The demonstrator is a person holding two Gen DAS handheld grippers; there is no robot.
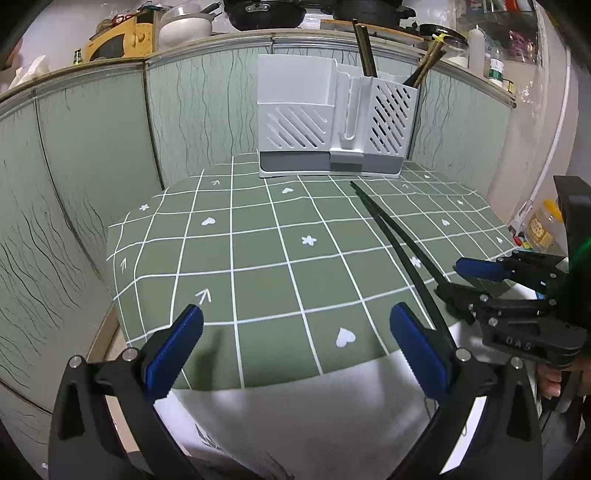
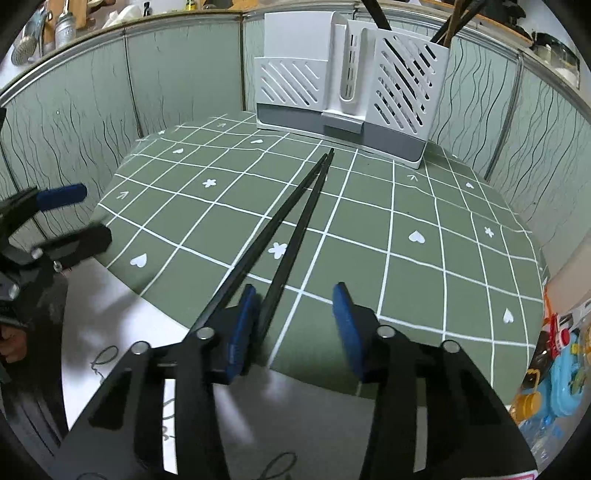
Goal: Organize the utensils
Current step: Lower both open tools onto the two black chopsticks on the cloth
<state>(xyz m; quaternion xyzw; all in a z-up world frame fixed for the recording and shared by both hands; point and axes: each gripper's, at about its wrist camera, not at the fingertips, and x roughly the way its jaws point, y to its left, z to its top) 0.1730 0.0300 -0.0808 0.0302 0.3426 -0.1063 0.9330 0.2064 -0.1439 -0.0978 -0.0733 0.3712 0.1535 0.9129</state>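
A pair of black chopsticks [image 2: 295, 218] lies on the green checked mat [image 2: 406, 266], tips towards the white utensil holder [image 2: 347, 81] at the back. My right gripper [image 2: 295, 314] is open at their near ends: one stick lies between the pads beside the left pad [image 2: 243, 325], the other passes outside it. The chopsticks [image 1: 391, 236], the holder [image 1: 332, 118] and the right gripper [image 1: 458, 277] also show in the left wrist view. My left gripper [image 1: 295, 332] is open and empty over the mat's near edge [image 1: 258, 369]. Several chopsticks [image 1: 365, 51] stand in the holder's right compartment.
Green wavy-patterned panels [image 1: 92, 155] wall the mat at the left and back. Pots and bottles [image 1: 266, 14] sit on the ledge above. Coloured toys and jars [image 2: 557, 365] lie off the mat's right edge. White paper [image 2: 129, 332] lies under the mat's front.
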